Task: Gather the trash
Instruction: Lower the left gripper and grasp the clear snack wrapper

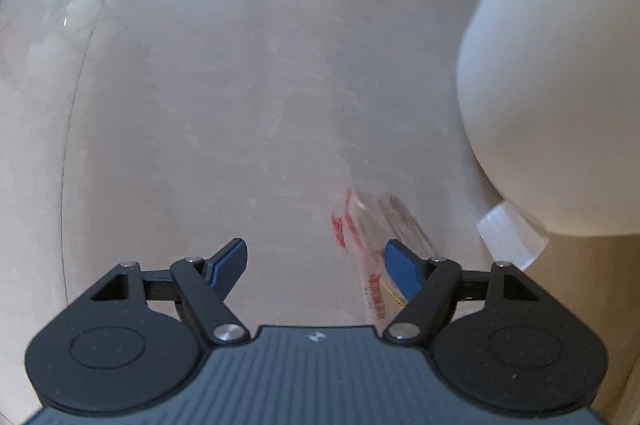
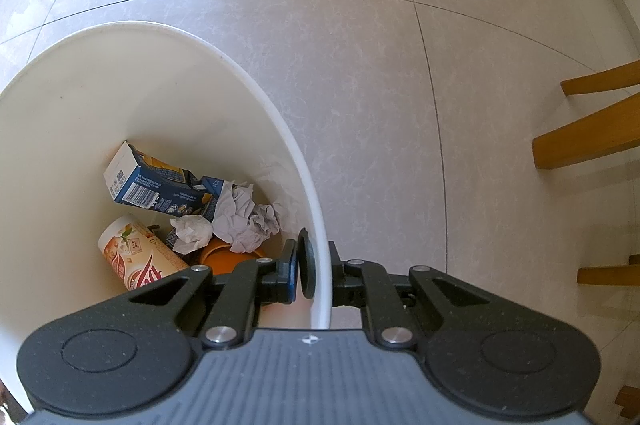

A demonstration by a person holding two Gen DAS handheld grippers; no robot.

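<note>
Between the left gripper's (image 1: 316,265) wide-open jaws there's nothing yet. The clear wrapper (image 1: 376,245) w/ red print lies on the floor (image 1: 200,105) just ahead and right of center, partly under the right finger, long axis running fwd-back. Left is nearer imo. Right gripper (image 2: 316,271) is clamped on the white bin's (image 2: 316,225) rim, trash inside.

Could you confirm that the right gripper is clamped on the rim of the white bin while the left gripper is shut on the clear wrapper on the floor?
Not quite: the left gripper is open, its fingers spread above the clear wrapper, as the left wrist view shows. The right gripper is indeed clamped on the white bin rim.
</note>
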